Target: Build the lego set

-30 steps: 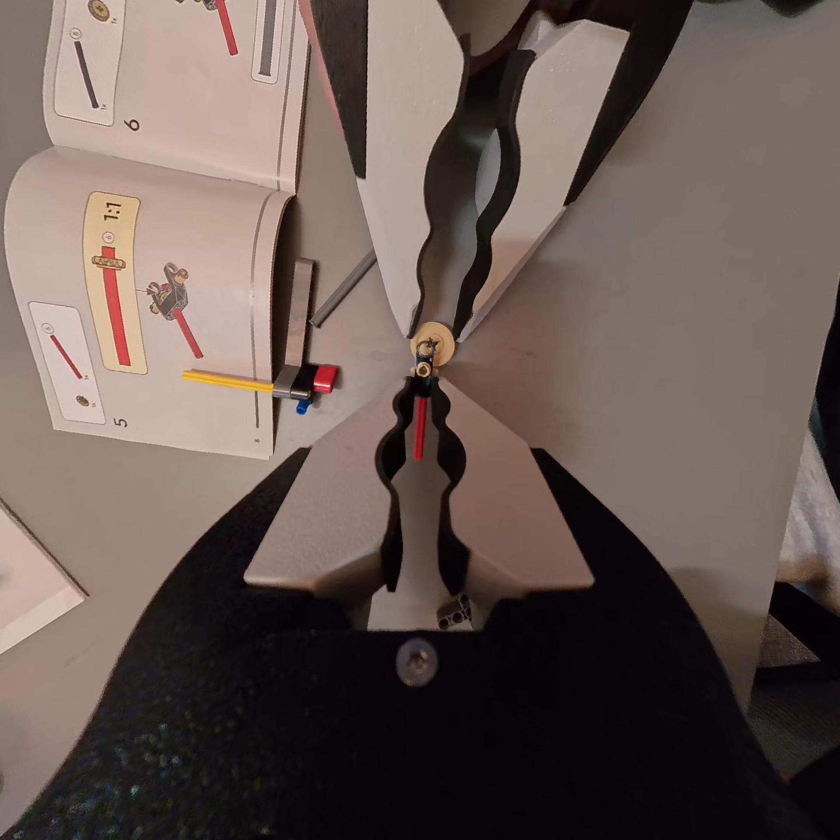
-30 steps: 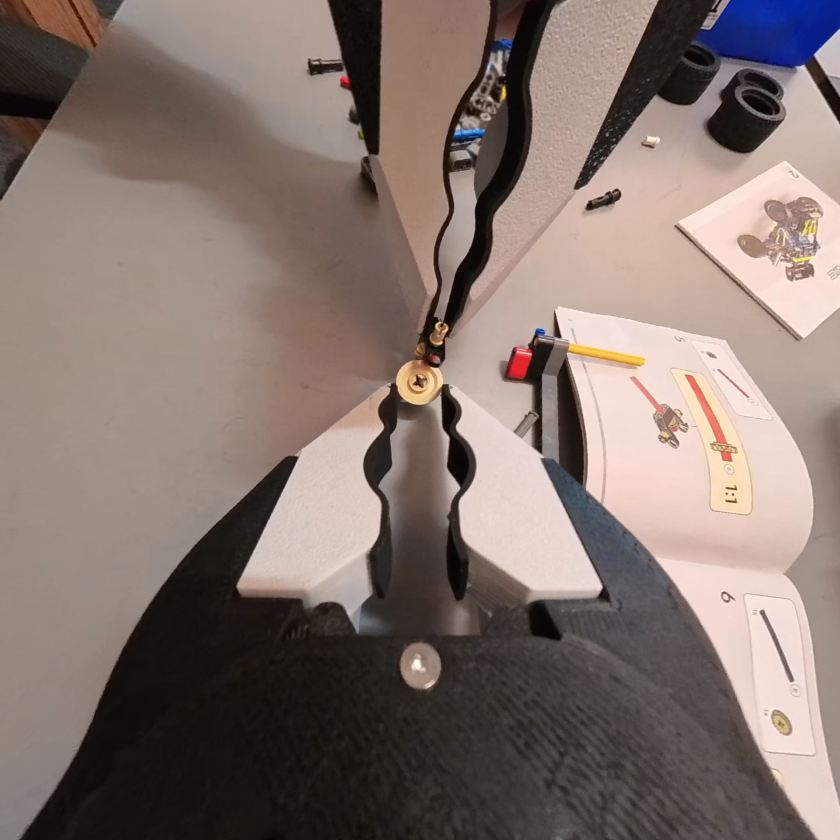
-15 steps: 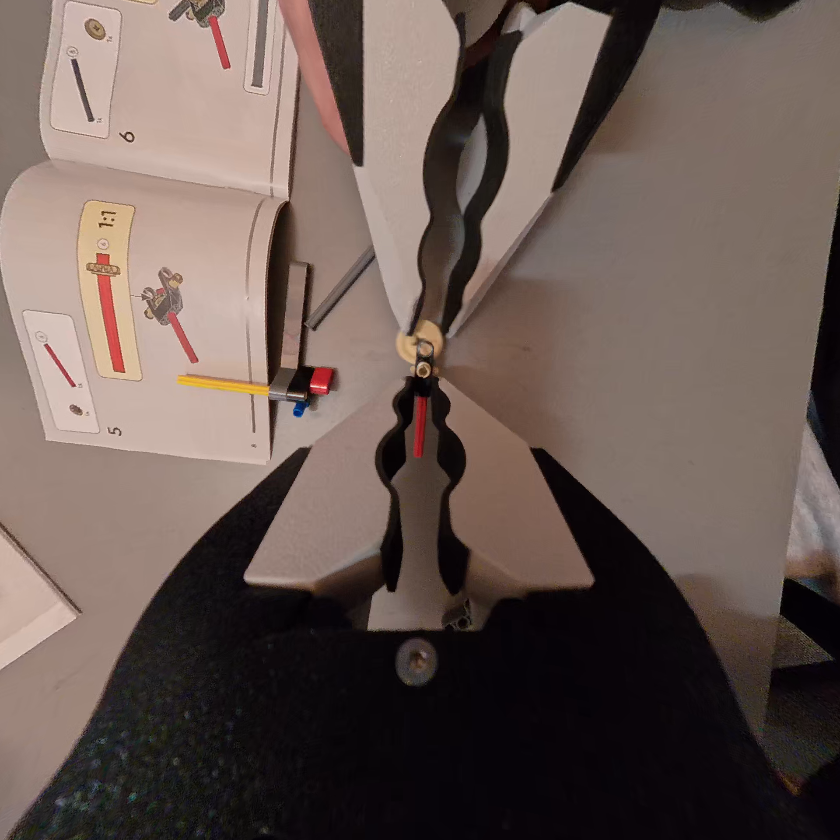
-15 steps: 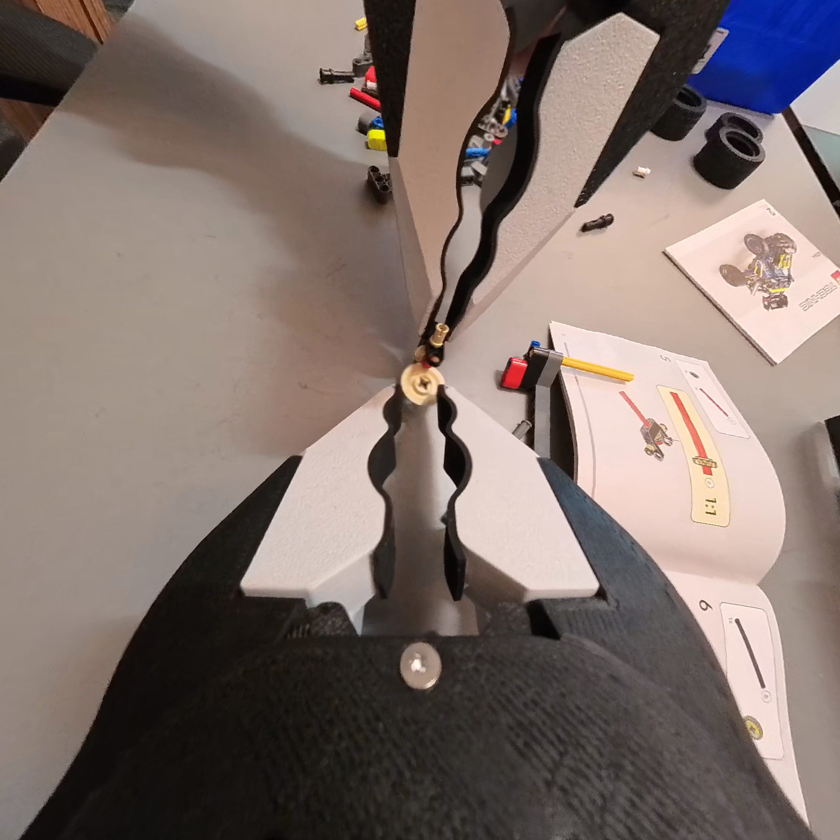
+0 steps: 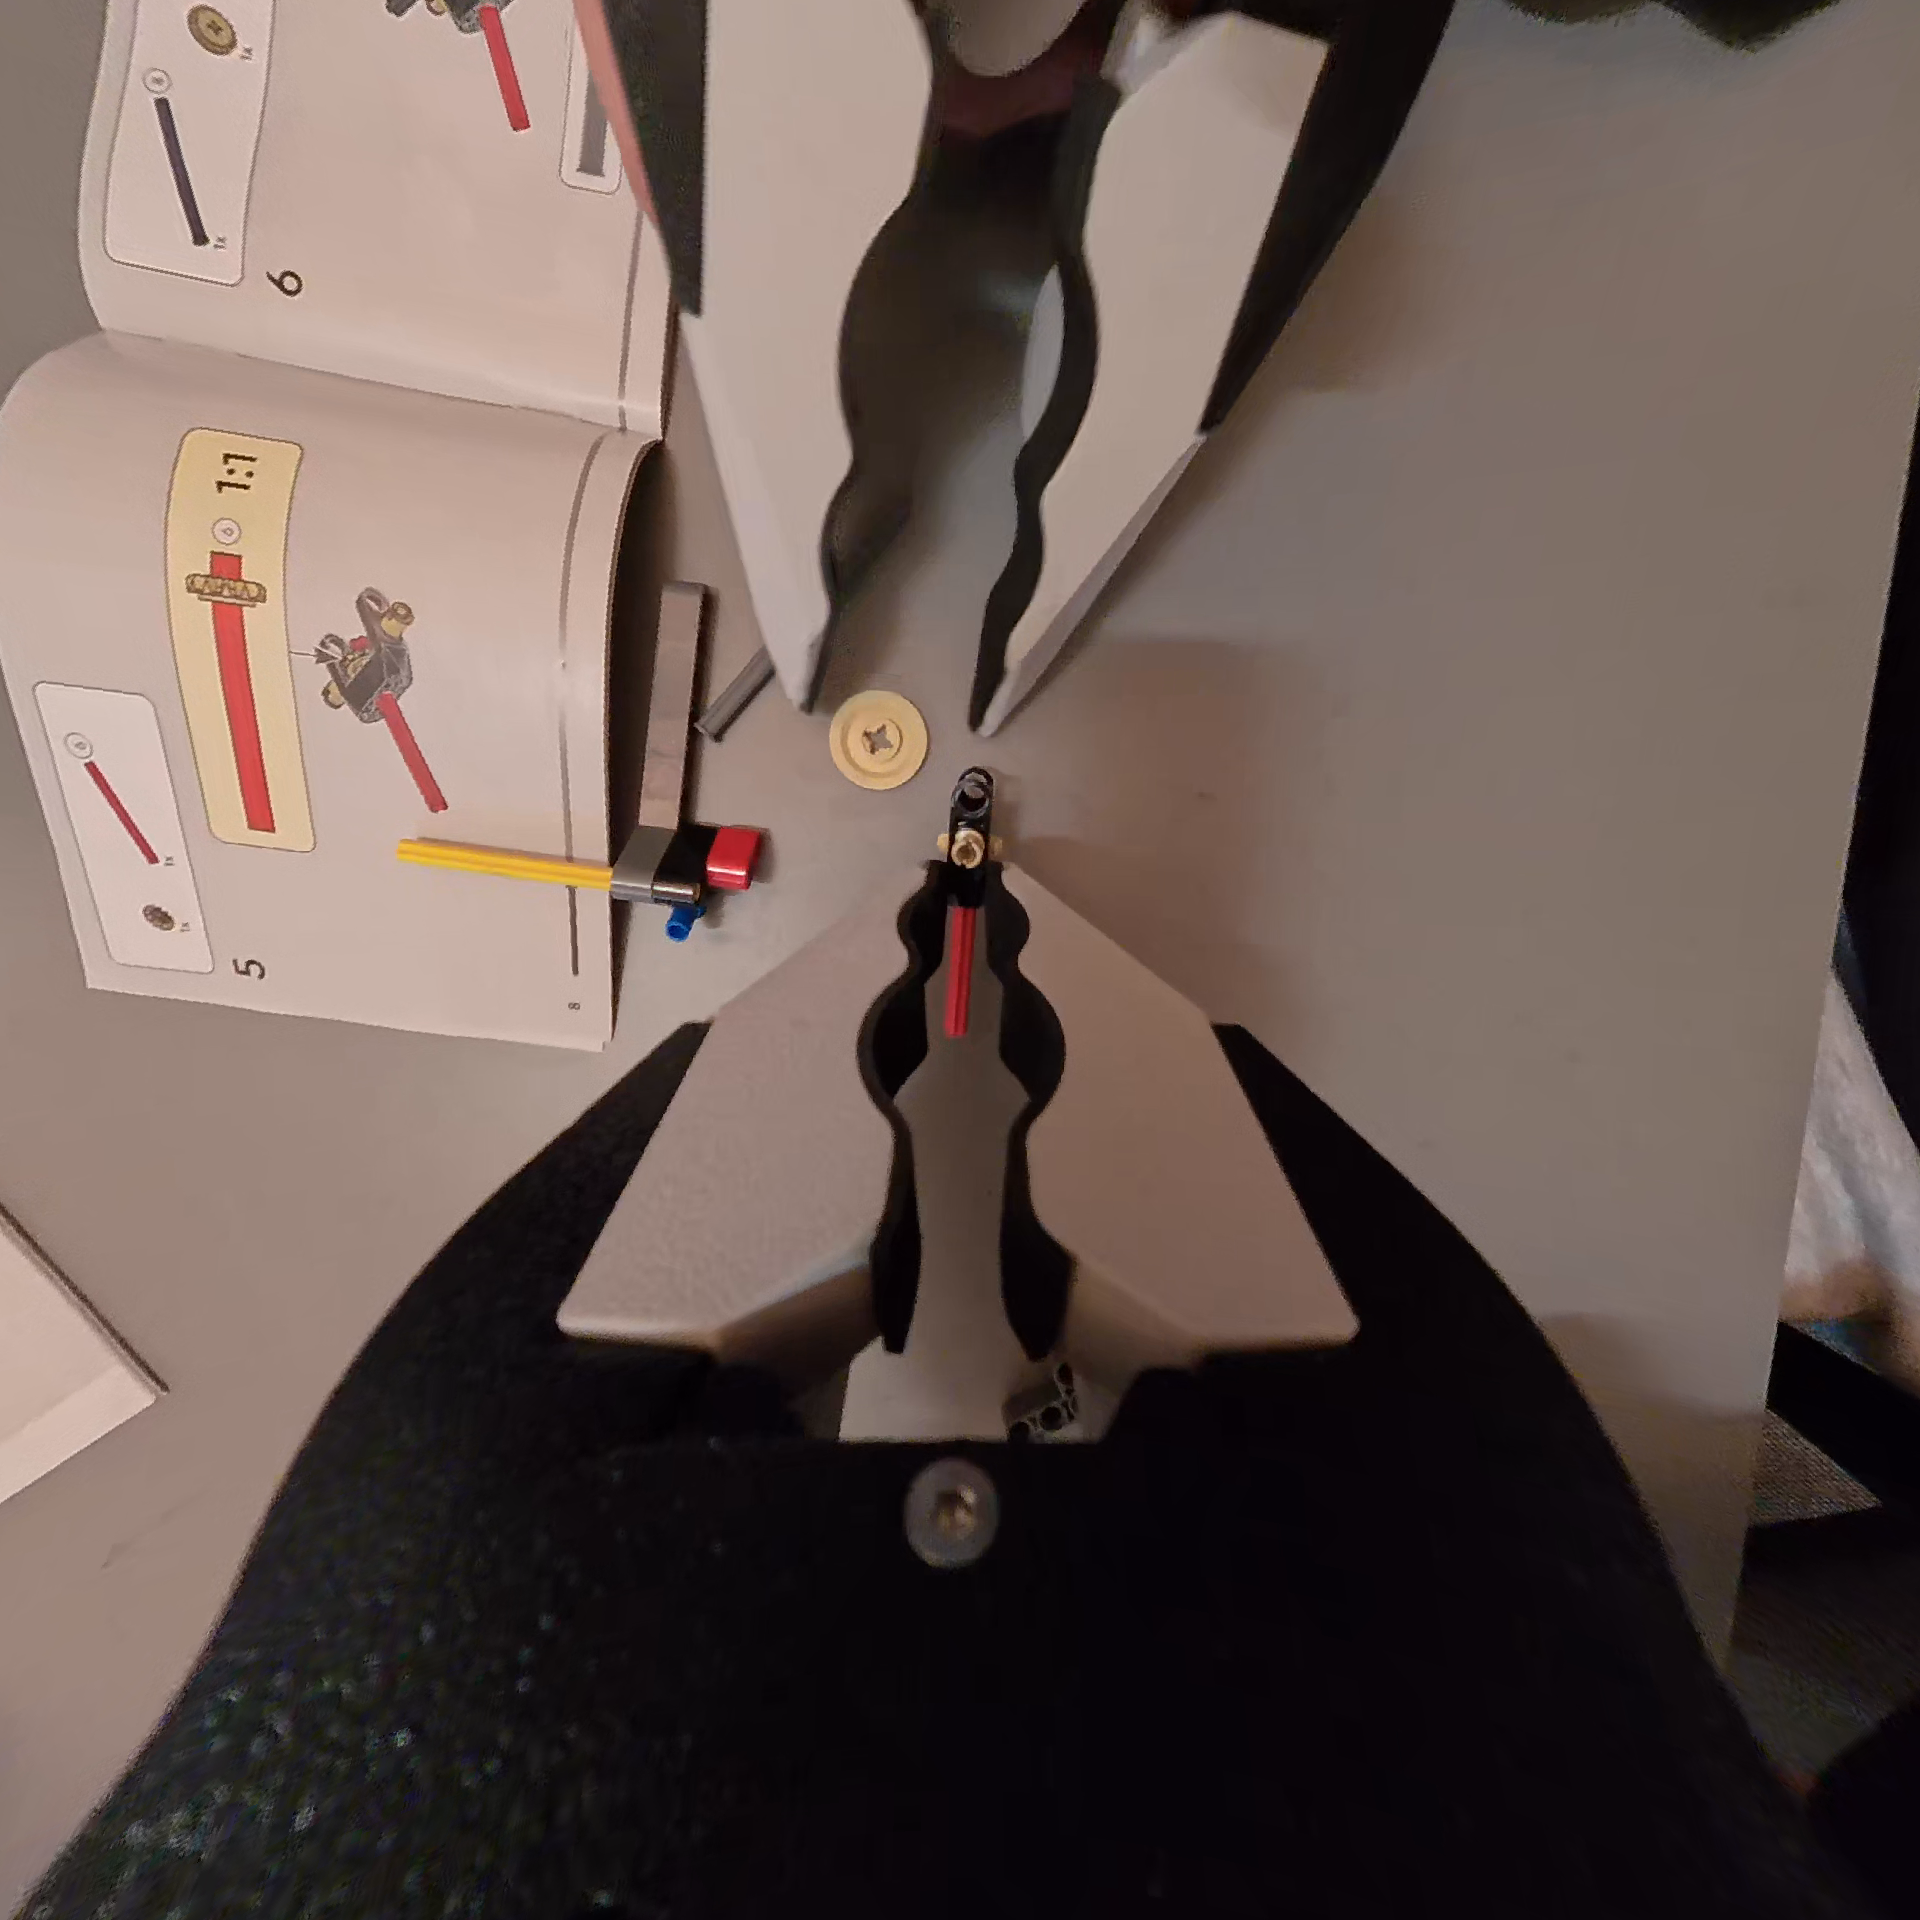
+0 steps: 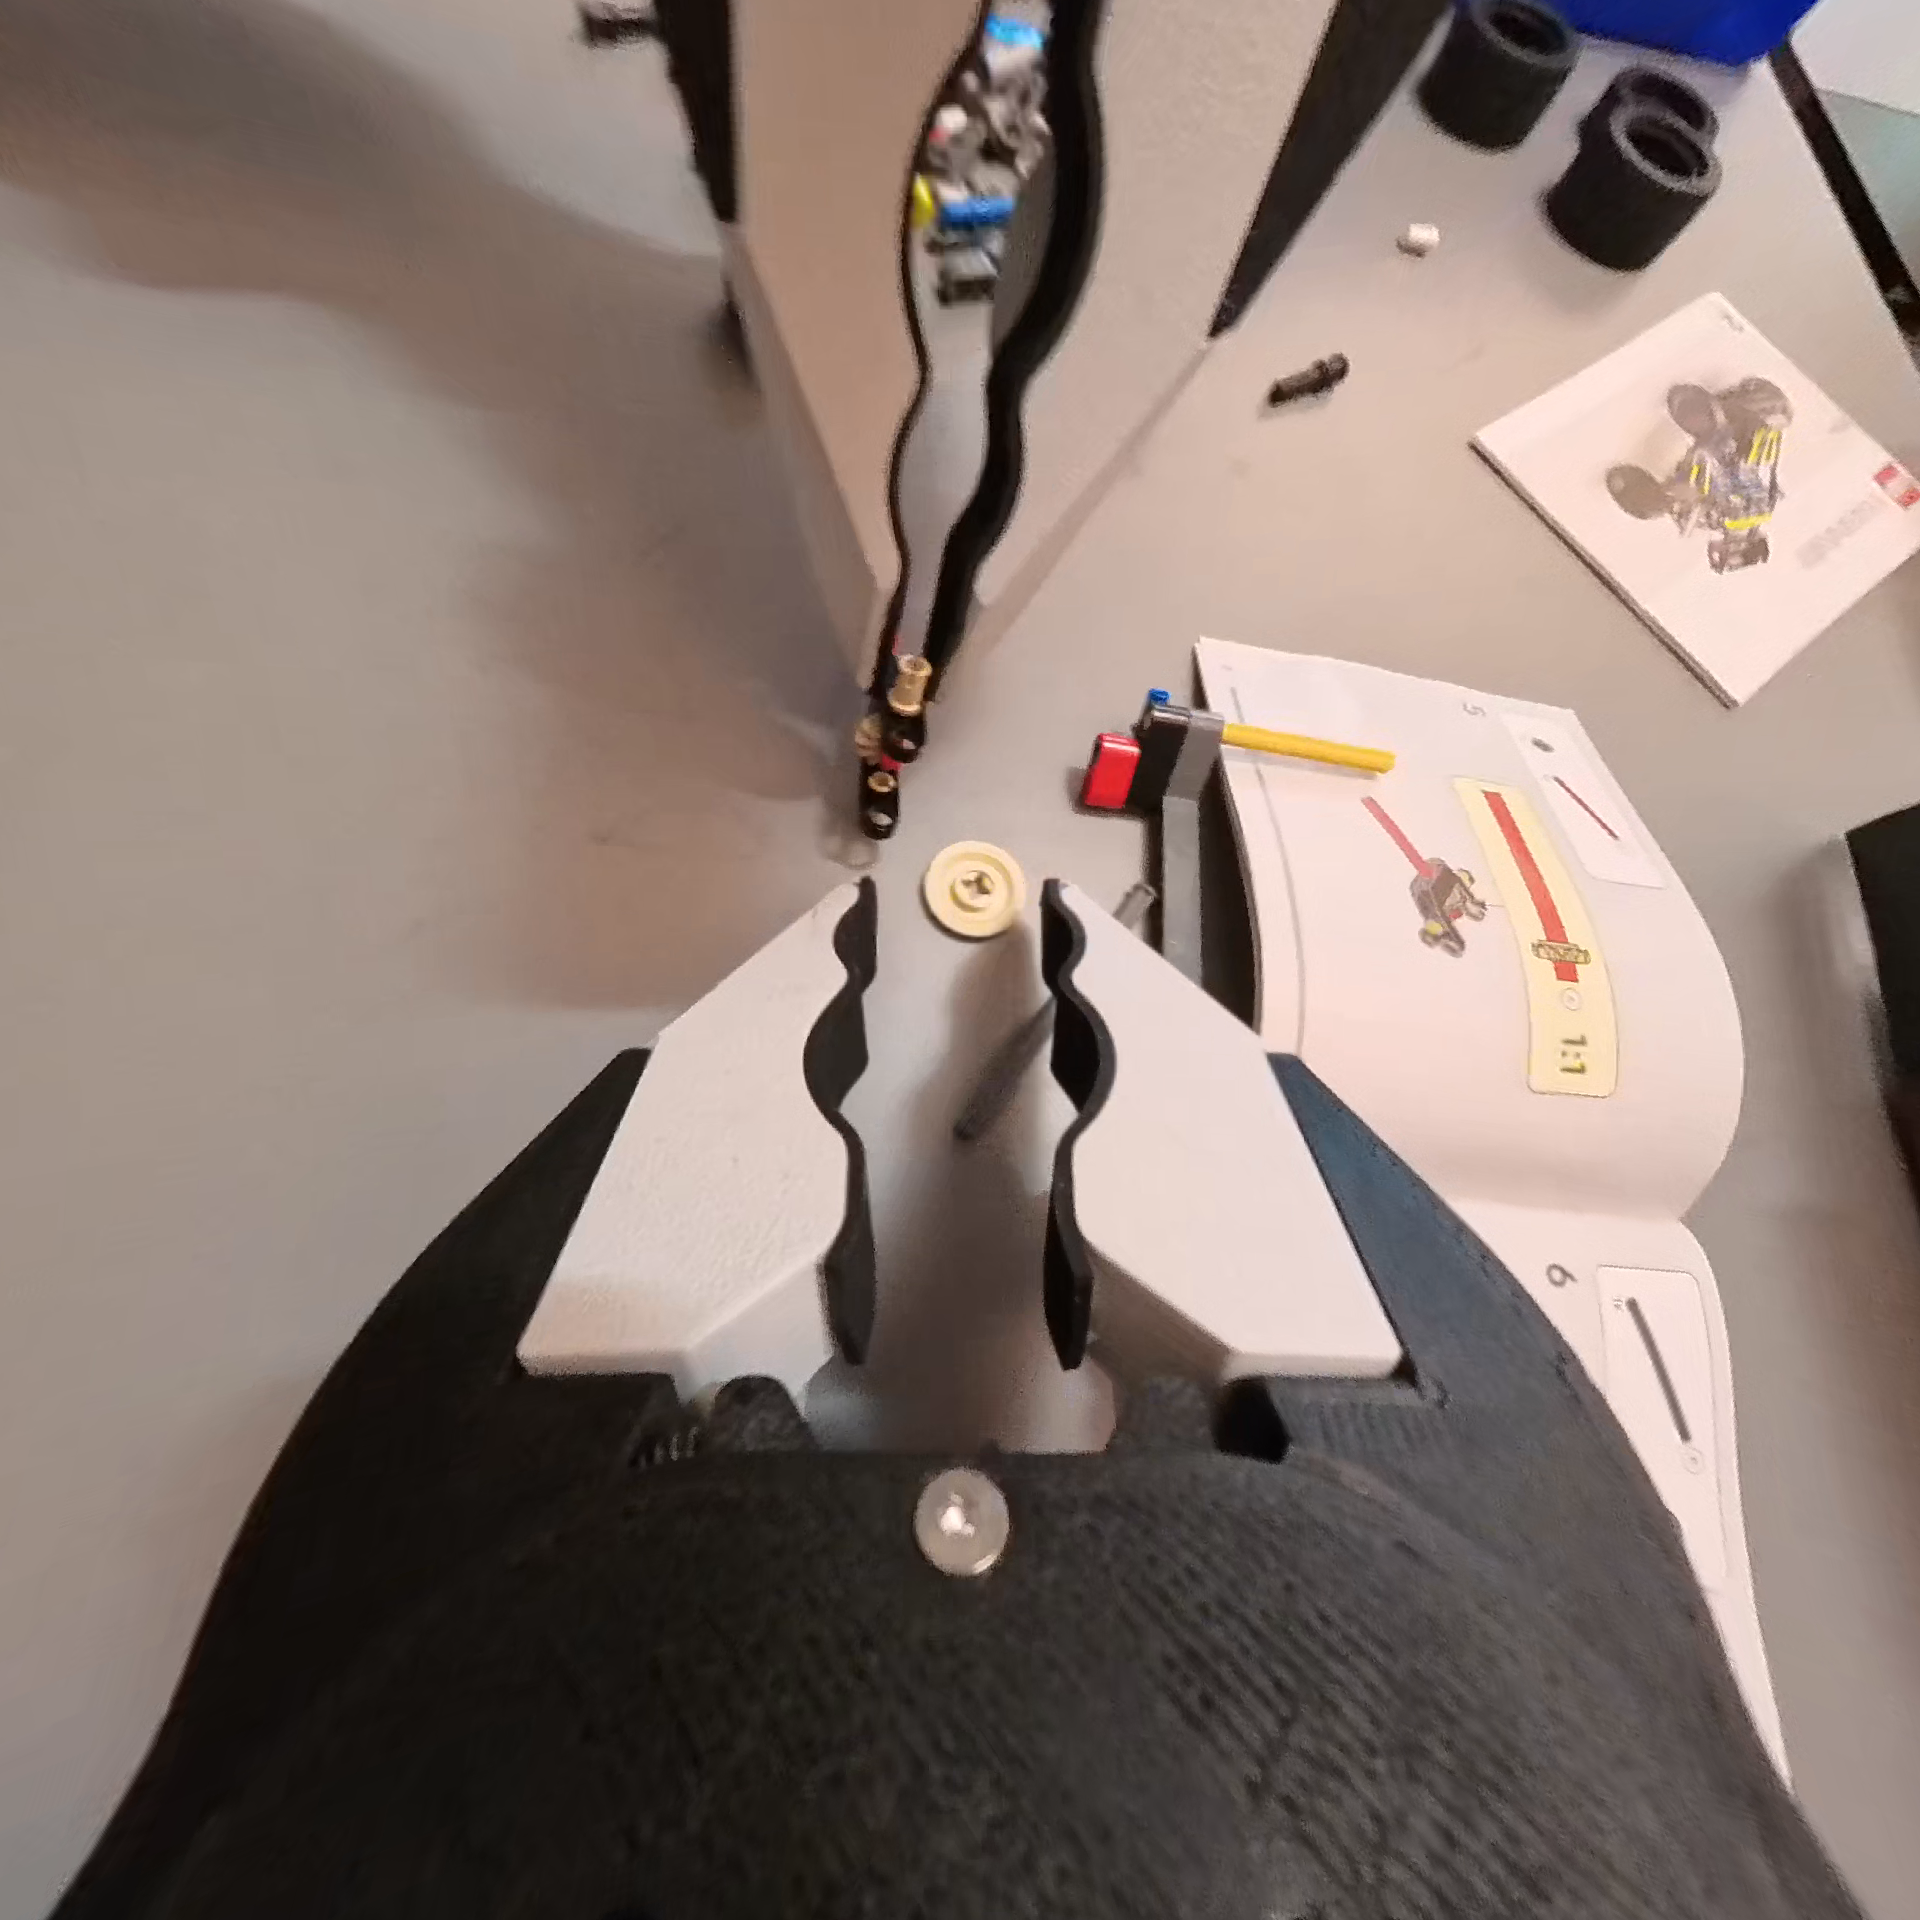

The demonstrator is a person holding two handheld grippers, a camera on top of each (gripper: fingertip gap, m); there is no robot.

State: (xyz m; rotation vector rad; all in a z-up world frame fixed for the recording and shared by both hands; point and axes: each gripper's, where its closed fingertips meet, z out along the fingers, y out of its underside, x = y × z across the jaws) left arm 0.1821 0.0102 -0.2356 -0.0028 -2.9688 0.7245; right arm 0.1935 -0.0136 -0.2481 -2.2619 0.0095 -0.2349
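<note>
My left gripper [image 5: 961, 883] is clamped on the red-axle assy [image 5: 964, 914] to steady it, w/ tan gear [image 6: 974, 891] loose on table just beyond my wide-open, empty right gripper [image 6: 956, 899], ready for re-grip.

Your left tool [image 5: 961, 883] pinches small black assembly [image 5: 968, 831] at fingertips: red axle [image 5: 958, 971] runs back between fingers, tan pins on black connector poke out front. Tan round disc [image 5: 879, 740] lies flat on surface [image 5: 1455, 831], cross hole up, loose, just ahead of your spread right tool [image 6: 956, 888], near assembly tip, not touching.
</note>
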